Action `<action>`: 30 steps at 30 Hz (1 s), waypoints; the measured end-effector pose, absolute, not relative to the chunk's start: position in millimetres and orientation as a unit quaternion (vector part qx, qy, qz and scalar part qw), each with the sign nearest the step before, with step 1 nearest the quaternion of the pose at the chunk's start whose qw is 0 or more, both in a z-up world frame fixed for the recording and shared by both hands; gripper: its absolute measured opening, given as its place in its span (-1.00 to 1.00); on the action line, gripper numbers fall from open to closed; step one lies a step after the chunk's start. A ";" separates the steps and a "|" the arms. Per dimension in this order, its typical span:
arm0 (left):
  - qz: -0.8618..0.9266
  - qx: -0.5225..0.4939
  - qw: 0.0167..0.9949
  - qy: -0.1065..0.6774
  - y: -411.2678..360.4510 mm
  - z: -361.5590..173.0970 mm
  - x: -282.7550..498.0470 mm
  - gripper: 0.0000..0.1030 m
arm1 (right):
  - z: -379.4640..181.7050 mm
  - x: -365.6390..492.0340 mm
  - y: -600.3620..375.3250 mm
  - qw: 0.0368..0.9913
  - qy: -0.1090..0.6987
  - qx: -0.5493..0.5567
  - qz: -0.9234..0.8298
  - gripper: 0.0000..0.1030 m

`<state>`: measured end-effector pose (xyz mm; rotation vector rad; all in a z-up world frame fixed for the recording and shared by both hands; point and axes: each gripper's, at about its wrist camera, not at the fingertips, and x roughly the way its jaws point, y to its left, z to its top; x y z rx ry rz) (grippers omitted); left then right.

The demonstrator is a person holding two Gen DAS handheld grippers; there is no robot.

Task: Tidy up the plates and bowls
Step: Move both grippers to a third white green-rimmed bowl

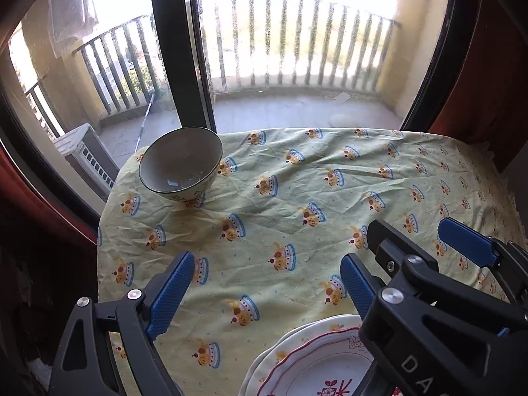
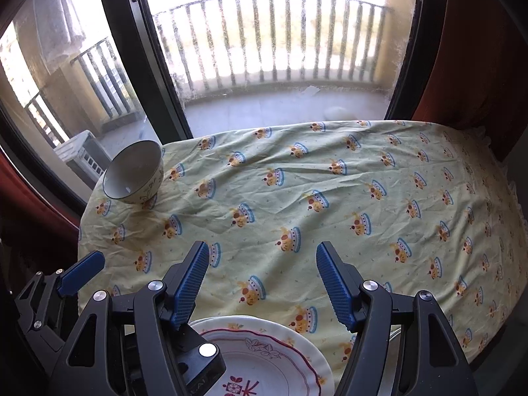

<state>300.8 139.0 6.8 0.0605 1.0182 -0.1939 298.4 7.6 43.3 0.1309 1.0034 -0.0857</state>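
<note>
Window (image 1: 297, 49): a large glazed balcony door with a dark frame fills the background, and a railed balcony shows beyond the dusty glass. Red curtains (image 1: 488, 66) hang at either side.

Table: covered by a pale yellow tablecloth (image 1: 297, 198) printed with a repeated cake-like motif, wrinkled across the middle. The cloth runs right up to the window.

Plates: a stack of plates (image 2: 290, 363) lies at the near edge of the table. The top plate is white with a scalloped red rim line and a red floral mark at its centre; a plain cream plate shows beneath it. How many plates the stack contains cannot be told.

Left gripper (image 1: 267, 283): jaws spread wide, blue ribbed pads facing each other, nothing between them. It is held above the cloth just beyond the far rim of the plate stack, and its pads show no contact with any dish.

Right gripper (image 2: 262, 283): jaws likewise wide apart and holding nothing, positioned over the far edge of the same stack. It sits just to the right of the left gripper, and each unit appears in the other's view.

Bowl (image 1: 181, 163): one ceramic bowl with a dark rim line and a patterned outside stands upright at the far left corner of the table, near the window, well apart from the plates and both grippers. It appears to have nothing inside.
</note>
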 end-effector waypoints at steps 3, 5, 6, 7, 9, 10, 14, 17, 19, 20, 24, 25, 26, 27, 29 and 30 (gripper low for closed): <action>-0.088 0.033 0.868 0.488 156.0 7.5 314.5 0.77 | 43.3 312.2 25.0 0.875 0.479 0.066 -0.038 0.38; -0.086 0.036 0.869 0.486 167.7 7.3 324.7 0.77 | 42.5 321.8 36.9 0.875 0.478 0.069 -0.035 0.38; -0.084 0.036 0.870 0.485 173.2 6.6 330.1 0.77 | 42.3 327.0 43.0 0.875 0.477 0.069 -0.035 0.38; -0.083 0.036 0.870 0.485 178.6 6.0 336.0 0.77 | 42.0 332.1 48.5 0.876 0.477 0.068 -0.037 0.38; -0.080 0.031 0.869 0.488 189.0 3.8 348.0 0.76 | 40.0 345.0 59.3 0.874 0.479 0.068 -0.036 0.38; -0.079 0.027 0.869 0.488 193.5 2.3 353.4 0.75 | 38.9 350.9 63.7 0.874 0.480 0.069 -0.035 0.38; -0.076 0.021 0.872 0.484 207.6 -3.4 370.6 0.71 | 36.5 372.1 82.6 0.876 0.478 0.056 -0.032 0.38; -0.073 0.020 0.872 0.484 216.5 -7.5 385.2 0.71 | 32.3 386.1 93.1 0.875 0.480 0.057 -0.035 0.38; -0.070 0.020 0.874 0.481 222.0 -10.2 395.2 0.71 | 29.8 396.0 99.9 0.876 0.478 0.057 -0.035 0.38; -0.068 0.019 0.875 0.478 224.3 -11.2 400.0 0.71 | 28.7 401.0 102.8 0.877 0.476 0.056 -0.036 0.38; -0.059 0.017 0.878 0.474 235.4 -20.0 420.4 0.71 | 21.5 421.9 114.7 0.880 0.470 0.052 -0.036 0.38; -0.055 0.017 0.879 0.473 237.8 -23.1 425.0 0.71 | 18.8 427.2 118.2 0.880 0.470 0.051 -0.036 0.38; -0.049 0.019 0.881 0.471 240.0 -26.0 429.6 0.71 | 16.0 431.5 121.0 0.881 0.469 0.050 -0.036 0.38; -0.039 0.022 0.883 0.468 242.2 -29.0 433.4 0.70 | 12.9 435.8 123.6 0.882 0.467 0.050 -0.038 0.38; -0.031 0.025 0.883 0.468 246.3 -36.5 441.2 0.68 | 4.4 445.7 128.3 0.881 0.469 0.050 -0.044 0.38; -0.031 0.024 0.882 0.469 248.2 -40.5 445.5 0.67 | -0.1 450.9 130.5 0.879 0.473 0.051 -0.045 0.38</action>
